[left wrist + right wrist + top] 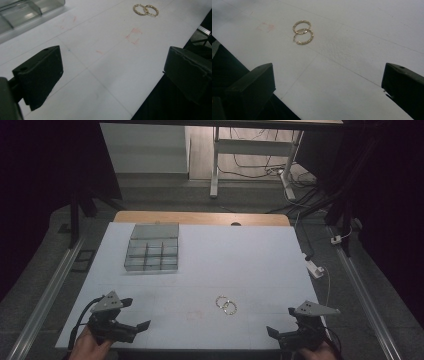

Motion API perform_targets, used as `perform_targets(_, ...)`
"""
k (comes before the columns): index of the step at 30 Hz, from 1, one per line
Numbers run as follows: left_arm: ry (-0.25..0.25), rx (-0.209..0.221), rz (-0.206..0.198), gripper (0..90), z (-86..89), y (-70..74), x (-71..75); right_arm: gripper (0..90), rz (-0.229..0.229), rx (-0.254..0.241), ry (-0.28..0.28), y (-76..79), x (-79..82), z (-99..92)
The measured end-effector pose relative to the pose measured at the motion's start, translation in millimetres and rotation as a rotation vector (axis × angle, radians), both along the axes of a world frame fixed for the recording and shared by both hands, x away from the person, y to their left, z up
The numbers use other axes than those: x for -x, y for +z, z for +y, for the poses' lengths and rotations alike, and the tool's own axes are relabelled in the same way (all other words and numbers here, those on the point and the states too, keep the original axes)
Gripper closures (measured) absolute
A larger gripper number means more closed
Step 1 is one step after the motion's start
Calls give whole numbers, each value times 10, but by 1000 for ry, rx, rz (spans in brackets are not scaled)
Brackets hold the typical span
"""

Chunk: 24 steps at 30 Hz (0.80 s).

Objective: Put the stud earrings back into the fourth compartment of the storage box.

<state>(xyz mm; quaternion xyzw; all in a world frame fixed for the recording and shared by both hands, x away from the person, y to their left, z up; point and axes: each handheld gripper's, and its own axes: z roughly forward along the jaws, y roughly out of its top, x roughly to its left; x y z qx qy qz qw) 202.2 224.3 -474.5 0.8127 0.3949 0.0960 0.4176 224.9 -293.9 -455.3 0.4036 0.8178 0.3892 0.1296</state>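
Observation:
Two gold hoop earrings (pixel 226 304) lie overlapping on the white table, a little right of the middle near the front. In the left gripper view the earrings (pixel 146 10) lie far ahead, and in the right gripper view the earrings (pixel 302 32) sit closer, ahead and to the left. My left gripper (pixel 134 315) rests at the front left corner, open and empty, held by a hand. At the front right corner my right gripper (pixel 281 322) is open too, with nothing between its jaws. Both are well apart from the earrings.
A clear plastic organiser box (pixel 152 254) with several compartments stands at the back left of the white table (pixel 240 260); its corner (pixel 22 12) appears in the left gripper view. A faint red square mark (pixel 134 36) is on the table. Metal rails flank the table.

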Motion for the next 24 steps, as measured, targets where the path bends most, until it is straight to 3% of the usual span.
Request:
perform_targets(7, -29, 25, 5, 19, -195, 12, -166, 0, 1, 13, 5, -1, 0, 11)
perform_targets(18, -105, -85, 8, 5, -593, -50, -472, 0, 3, 28, 11, -5, -3, 26)
perform_targets(24, -147, -84, -1, 3, -829, -78, -662, 0, 5, 19, 4, -6, -3, 17)
